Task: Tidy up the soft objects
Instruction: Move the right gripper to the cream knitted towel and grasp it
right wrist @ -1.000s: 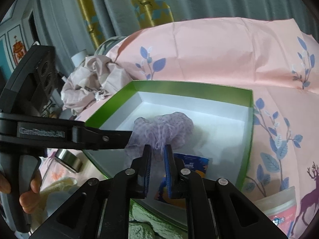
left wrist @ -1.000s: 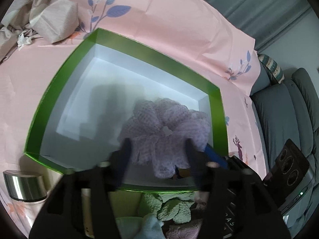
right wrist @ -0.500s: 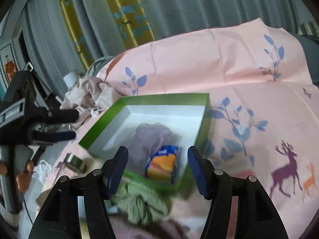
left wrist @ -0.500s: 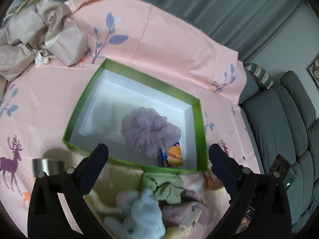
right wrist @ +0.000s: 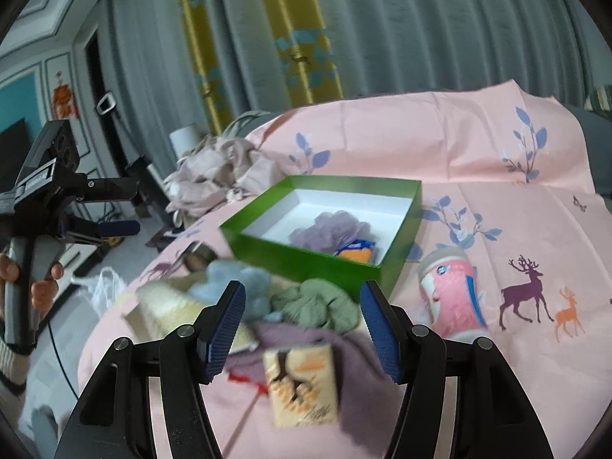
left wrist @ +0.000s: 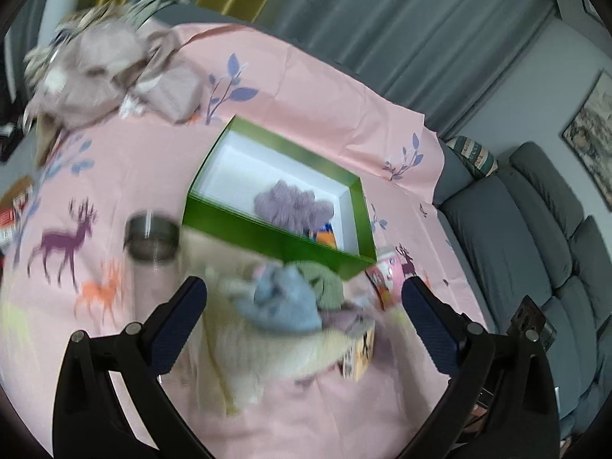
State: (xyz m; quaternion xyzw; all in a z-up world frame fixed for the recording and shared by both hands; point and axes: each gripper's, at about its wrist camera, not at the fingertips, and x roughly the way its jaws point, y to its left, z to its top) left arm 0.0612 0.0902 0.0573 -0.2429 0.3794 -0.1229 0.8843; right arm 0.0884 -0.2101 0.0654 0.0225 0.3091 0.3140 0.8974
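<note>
Lying in the green box (right wrist: 306,264), the purple pouf (right wrist: 329,229) sits beyond the right tool (right wrist: 302,302).

An open box (right wrist: 306,264) sat near the centre of the frame on a cloth-covered bench (right wrist: 516,214). Inside it, a mesh puff (right wrist: 329,229) lay toward the lower right corner, with a small packet (right wrist: 354,252) just below it. Below the box lay a heap of soft things (right wrist: 313,306), and a card box (right wrist: 302,382) lower still. A tube (right wrist: 451,294) lay right of the box, a metal tin (left wrist: 153,241) left of it. Crumpled fabric (right wrist: 218,176) lay at upper left.
</note>
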